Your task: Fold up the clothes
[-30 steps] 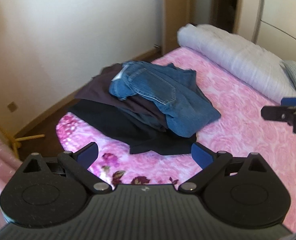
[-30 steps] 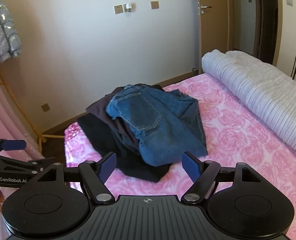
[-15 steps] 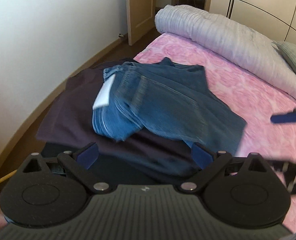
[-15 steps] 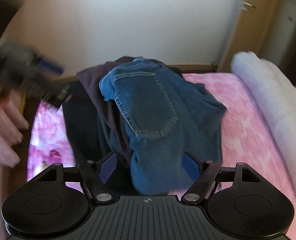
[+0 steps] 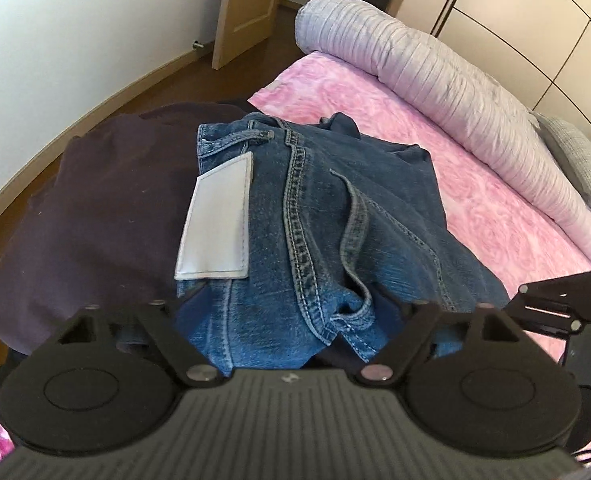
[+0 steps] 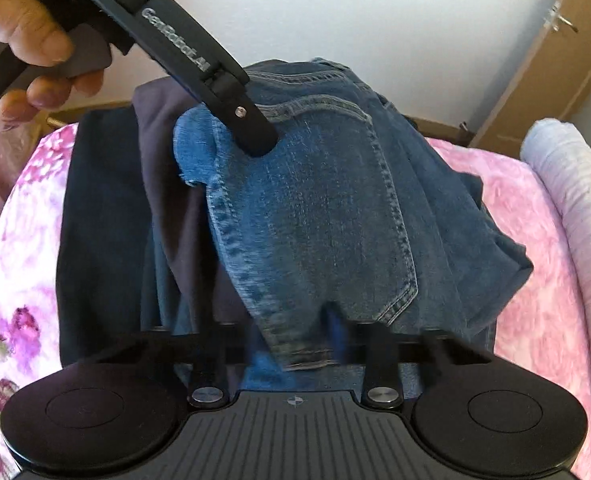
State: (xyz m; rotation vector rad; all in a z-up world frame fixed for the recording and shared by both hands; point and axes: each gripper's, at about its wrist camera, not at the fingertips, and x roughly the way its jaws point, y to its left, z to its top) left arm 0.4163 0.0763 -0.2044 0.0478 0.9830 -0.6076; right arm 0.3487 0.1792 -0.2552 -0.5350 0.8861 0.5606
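Note:
Blue jeans (image 5: 319, 216) with a white waist patch (image 5: 219, 220) lie on top of a pile of dark clothes (image 5: 95, 208) on the pink bed (image 5: 475, 184). My left gripper (image 5: 287, 316) is open, its fingers straddling the near edge of the jeans. In the right wrist view the jeans (image 6: 327, 208) fill the middle, back pocket up. My right gripper (image 6: 291, 344) has its fingers close together around a fold of the jeans' lower edge; the image is blurred there. The left gripper's finger (image 6: 251, 132) presses on the jeans' upper left.
A rolled pale duvet (image 5: 435, 80) lies along the far side of the bed, with a grey pillow (image 5: 575, 152) beyond it. A white wall, wooden floor and door (image 5: 247, 4) stand behind the pile. Black garments (image 6: 99, 216) lie under the jeans.
Both grippers moved forward and down onto the pile of clothes. The right gripper's fingers narrowed around the jeans' edge. The left gripper stayed open.

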